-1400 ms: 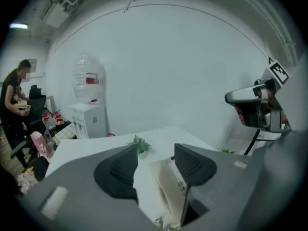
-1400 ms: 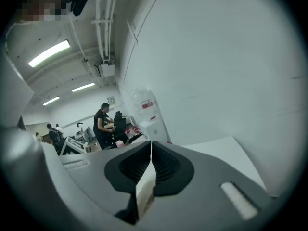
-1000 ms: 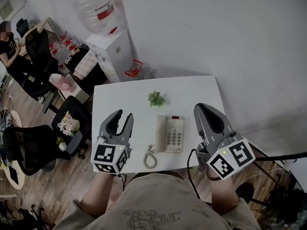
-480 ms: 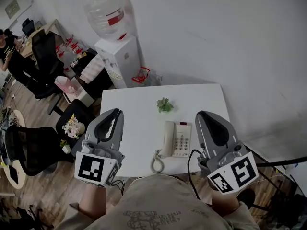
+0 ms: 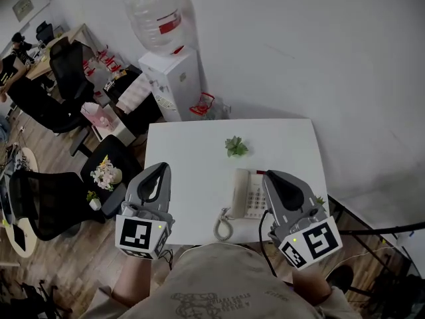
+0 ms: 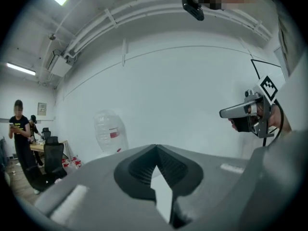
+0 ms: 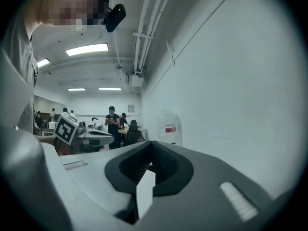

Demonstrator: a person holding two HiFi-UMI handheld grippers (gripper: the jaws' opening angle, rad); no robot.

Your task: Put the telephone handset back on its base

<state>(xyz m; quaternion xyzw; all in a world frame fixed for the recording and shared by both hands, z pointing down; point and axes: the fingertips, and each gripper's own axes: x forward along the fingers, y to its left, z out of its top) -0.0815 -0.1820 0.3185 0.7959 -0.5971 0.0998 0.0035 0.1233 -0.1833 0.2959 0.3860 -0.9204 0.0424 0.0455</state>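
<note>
A white telephone base (image 5: 253, 195) with a keypad sits on the white table (image 5: 192, 158), near its front edge. The handset (image 5: 238, 191) lies along the base's left side, and its coiled cord (image 5: 224, 227) trails toward the table edge. My left gripper (image 5: 161, 172) hovers at the table's left edge, shut and empty. My right gripper (image 5: 271, 176) is shut too, held above the base's right part and hiding it. Both gripper views look up at the wall, with the left gripper's (image 6: 155, 147) and the right gripper's (image 7: 151, 143) tips touching.
A small green plant (image 5: 234, 146) stands on the table behind the phone. Beyond the table's far left corner is a water dispenser (image 5: 174, 78). Office chairs (image 5: 40, 205) and a flower pot (image 5: 106, 175) are on the floor at left. A wall runs along the right.
My left gripper went from open to shut a second ago and drifted left. The right gripper moved left, over the phone's right side. The head view shifted.
</note>
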